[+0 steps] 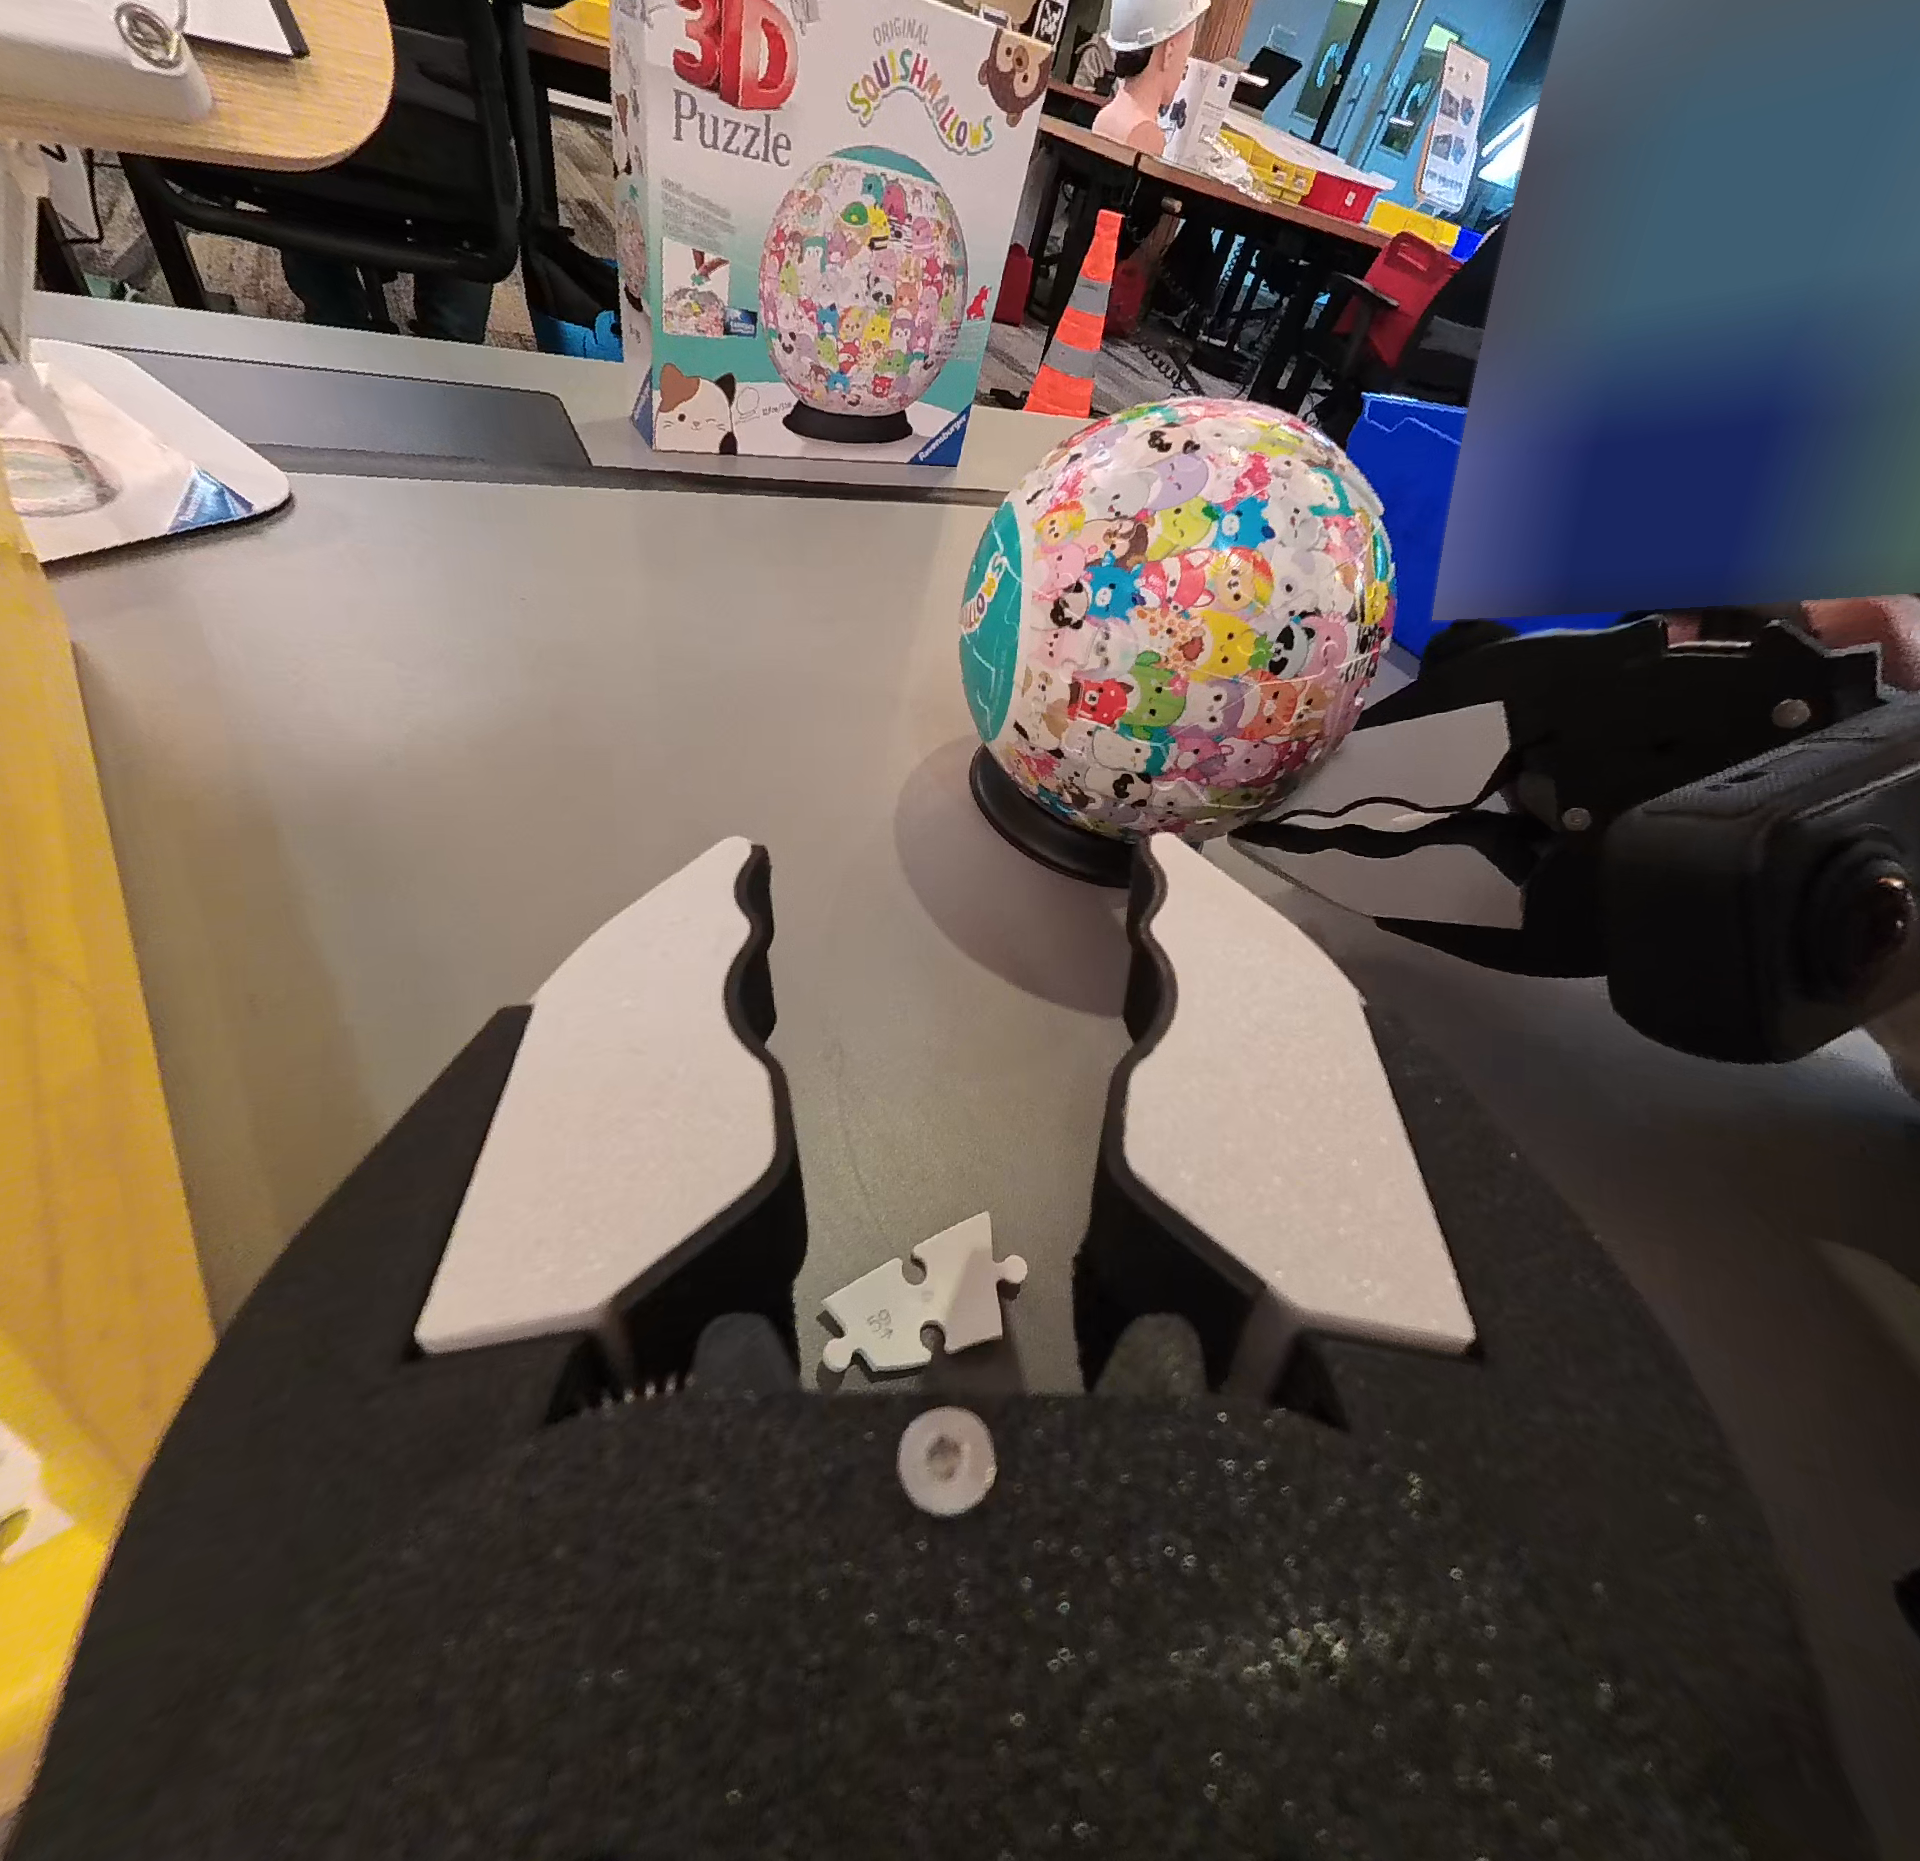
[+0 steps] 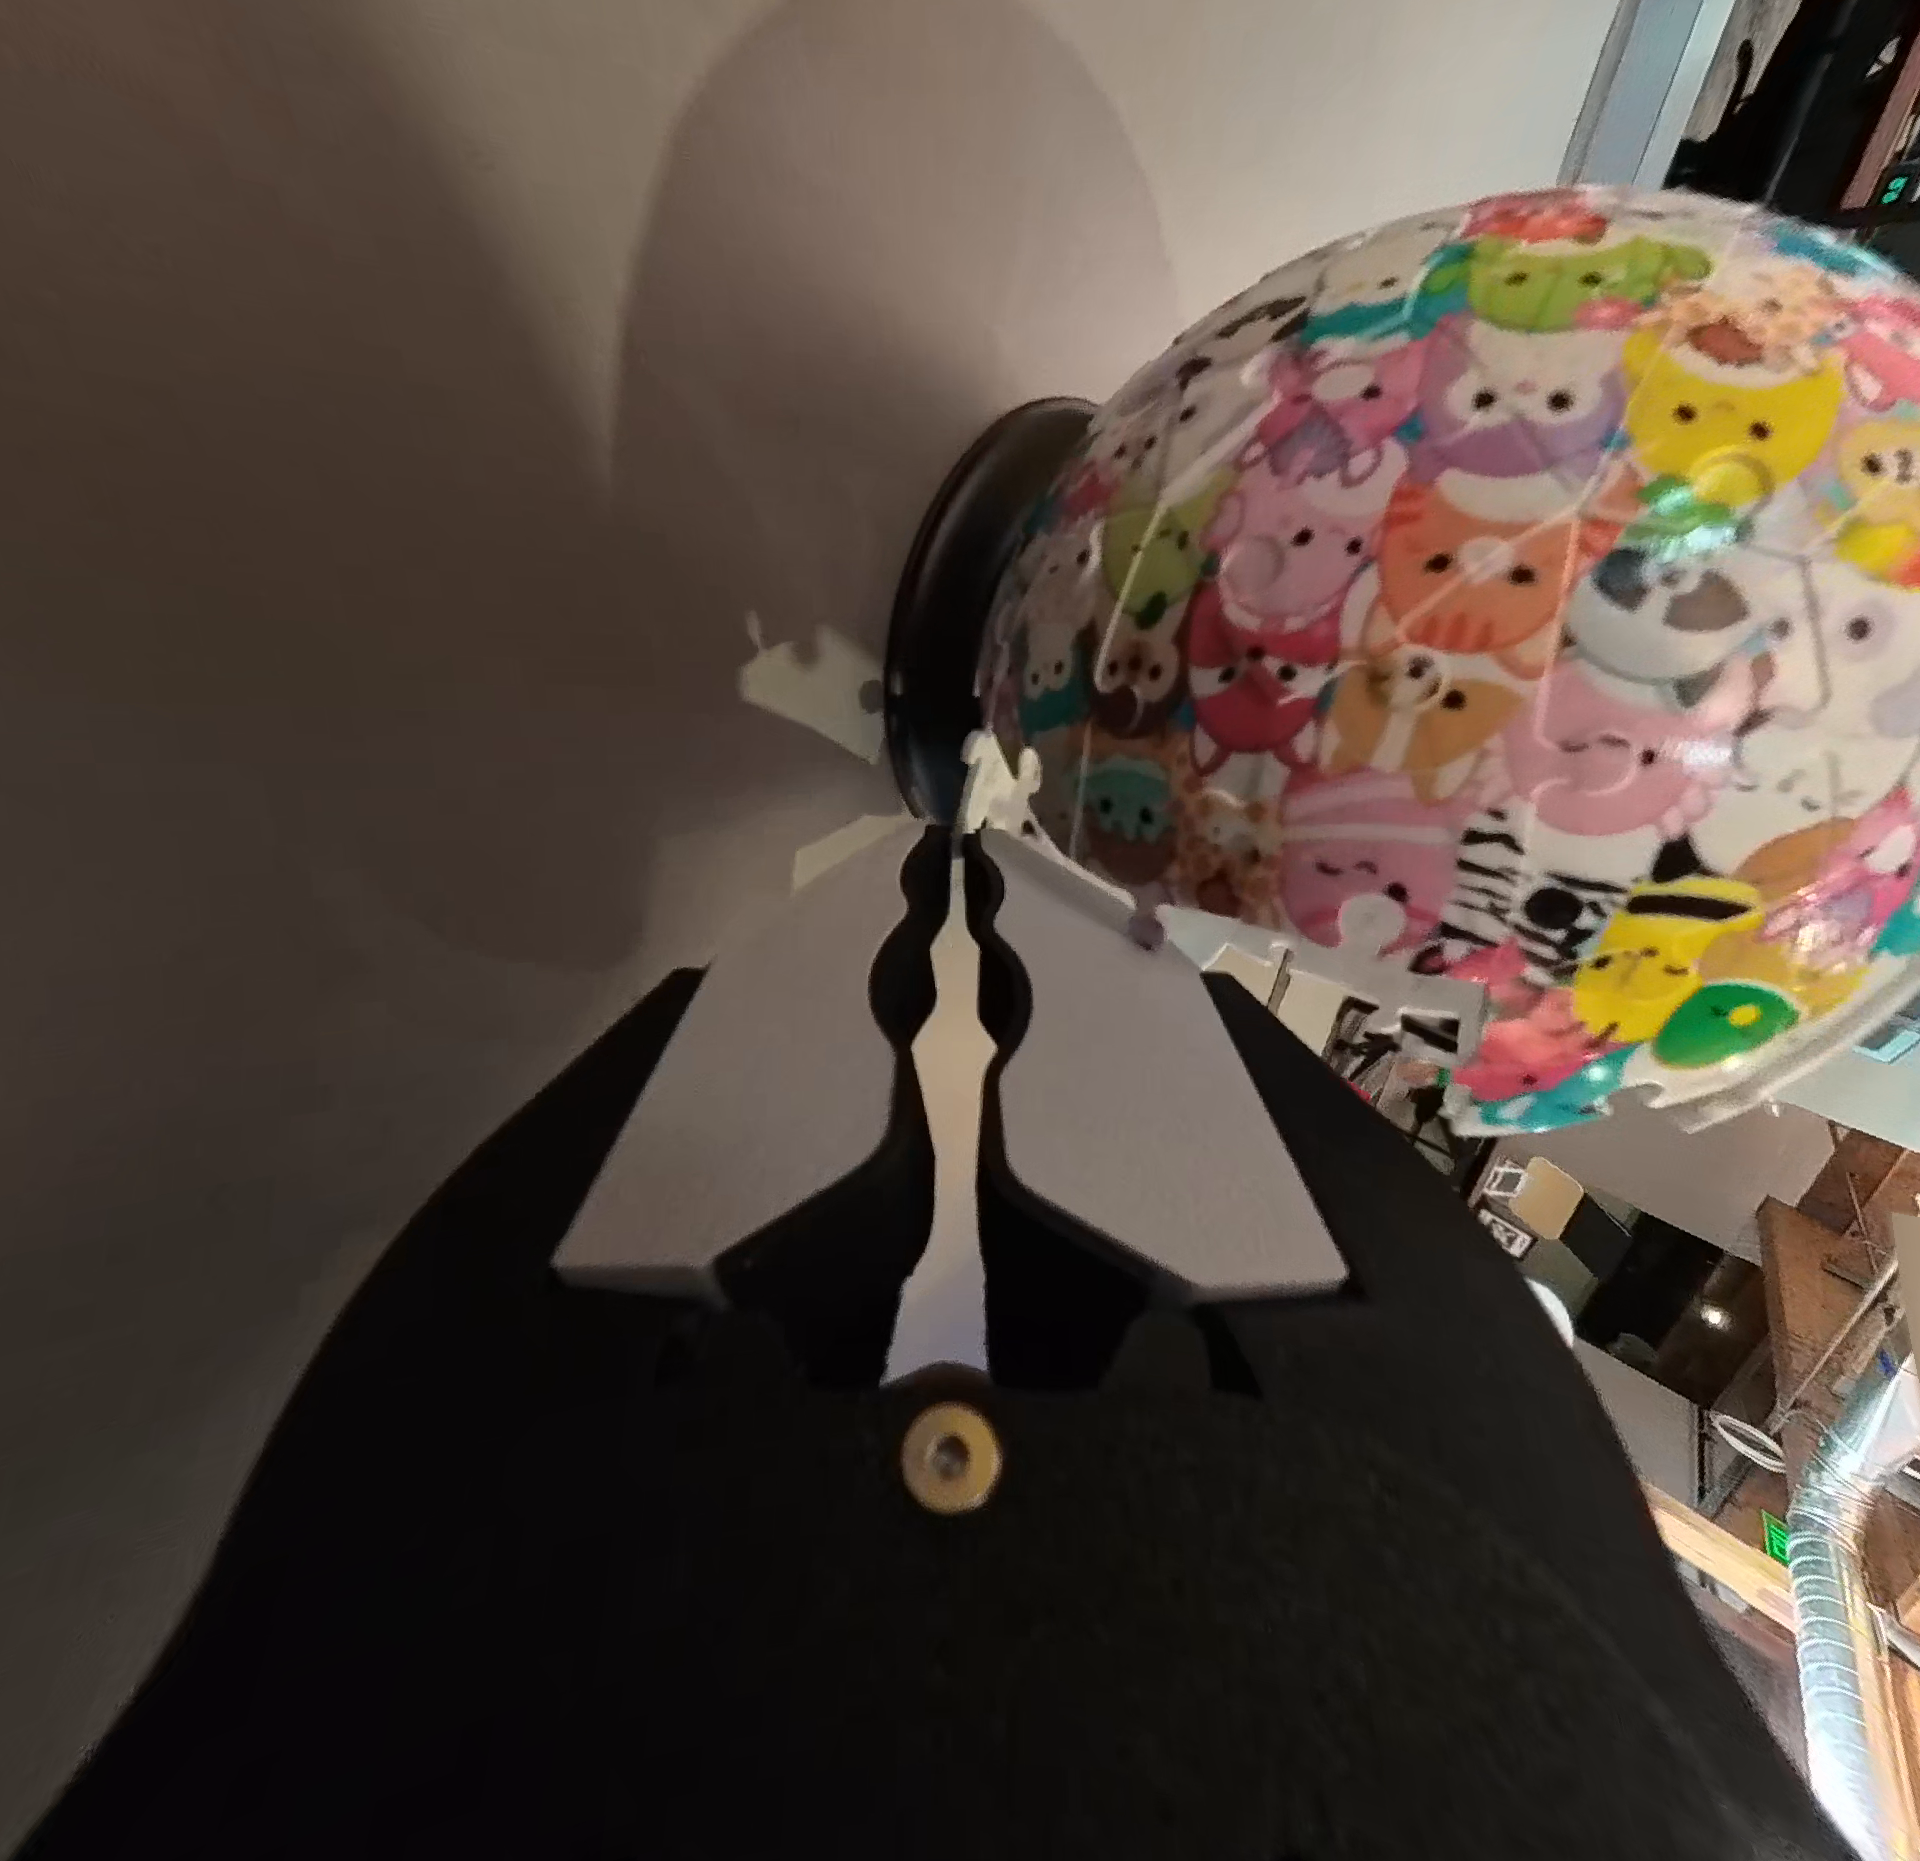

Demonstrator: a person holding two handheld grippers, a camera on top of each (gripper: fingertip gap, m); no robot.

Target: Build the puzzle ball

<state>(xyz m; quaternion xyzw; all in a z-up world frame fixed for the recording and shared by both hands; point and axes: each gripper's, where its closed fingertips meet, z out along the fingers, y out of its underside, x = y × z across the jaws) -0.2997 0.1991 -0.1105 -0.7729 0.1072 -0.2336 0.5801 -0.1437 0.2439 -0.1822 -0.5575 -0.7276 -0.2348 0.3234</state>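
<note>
The colourful puzzle ball (image 1: 1174, 616) sits on a black stand (image 1: 1049, 835) on the grey table (image 1: 520, 720), with a gap in its right side. My left gripper (image 1: 943, 866) is open and empty, short of the stand. A white puzzle piece (image 1: 920, 1292) lies face down on the table between its fingers, near their base. My right gripper (image 1: 1257, 832) comes in from the right, low beside the ball. In the right wrist view it (image 2: 956, 840) is shut on a white puzzle piece (image 2: 997, 772) at its tips, next to the stand (image 2: 935, 616) and ball (image 2: 1455, 616).
The puzzle box (image 1: 810, 201) stands upright at the table's far edge. A white sheet (image 1: 135, 461) lies at the far left, beside a yellow surface (image 1: 62, 980). Loose white pieces (image 2: 800, 689) lie by the stand. An orange cone (image 1: 1081, 325) stands beyond the table.
</note>
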